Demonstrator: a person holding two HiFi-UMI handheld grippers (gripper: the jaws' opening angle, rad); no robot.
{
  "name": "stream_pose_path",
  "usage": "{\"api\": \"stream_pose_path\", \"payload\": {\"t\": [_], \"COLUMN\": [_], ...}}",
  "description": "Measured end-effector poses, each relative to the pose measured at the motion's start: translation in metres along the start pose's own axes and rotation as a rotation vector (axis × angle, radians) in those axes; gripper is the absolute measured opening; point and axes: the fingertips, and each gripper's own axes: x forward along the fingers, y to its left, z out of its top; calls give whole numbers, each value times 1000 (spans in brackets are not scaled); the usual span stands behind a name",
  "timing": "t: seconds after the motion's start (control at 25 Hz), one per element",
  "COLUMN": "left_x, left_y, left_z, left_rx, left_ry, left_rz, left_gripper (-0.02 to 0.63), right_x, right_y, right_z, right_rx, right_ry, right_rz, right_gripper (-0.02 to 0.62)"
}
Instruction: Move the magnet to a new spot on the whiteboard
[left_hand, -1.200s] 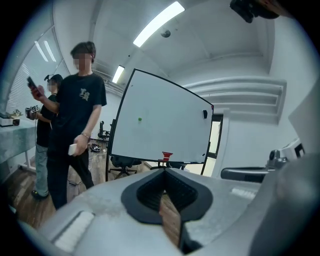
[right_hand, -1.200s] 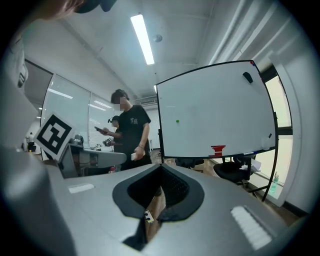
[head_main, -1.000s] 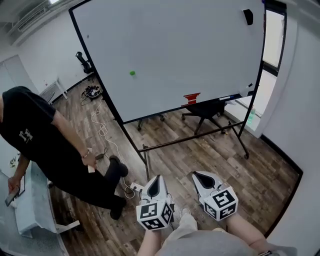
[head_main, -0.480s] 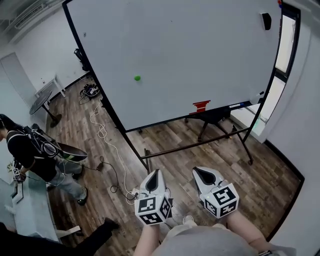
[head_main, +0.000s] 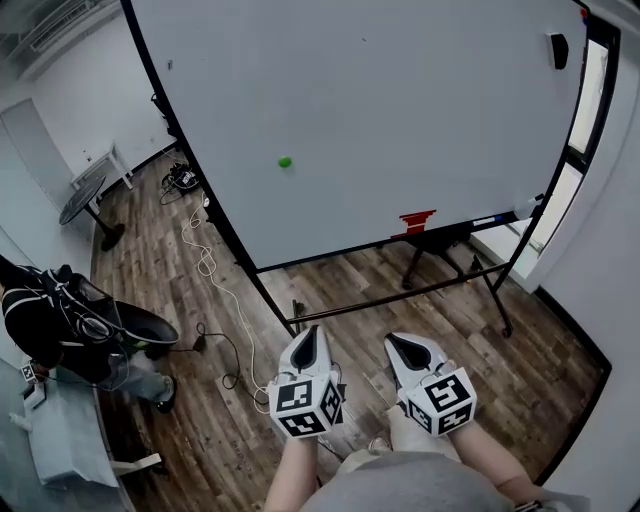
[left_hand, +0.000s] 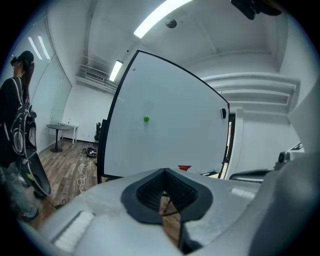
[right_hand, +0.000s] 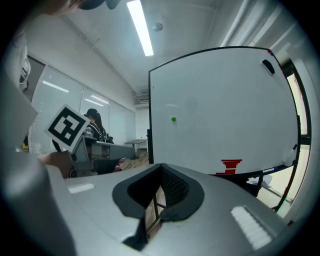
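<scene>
Jaws pressed together, empty, on left gripper (head_main: 311, 336) and right gripper (head_main: 405, 348), well short of the whiteboard (head_main: 420, 110), whose small green magnet (head_main: 285, 162) sits left of centre; probably light, hard and slick, so pinch its rim.

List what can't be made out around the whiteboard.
Small green round magnet: too small in every view for any detail.
Red object on the large white whiteboard's lower edge: too small to identify.
Whiteboard's top: cut off by the head view's upper edge.
</scene>
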Motion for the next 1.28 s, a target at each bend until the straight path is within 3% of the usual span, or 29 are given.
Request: {"api": "stream_pose_path", "payload": {"t": [0.8, 1.28], "left_x": [143, 227], "left_y": [48, 73], "left_z": [136, 187], "left_rx": [112, 117], "left_ry": [-127, -166], "left_rz": [102, 151], "left_gripper": [6, 91], "right_x": [129, 197], "right_y": [-59, -106], "right_z": [47, 71], "right_rx": [-22, -13], "right_ry": [-43, -51], "right_rz": [134, 156], "right_gripper": [-2, -2]}}
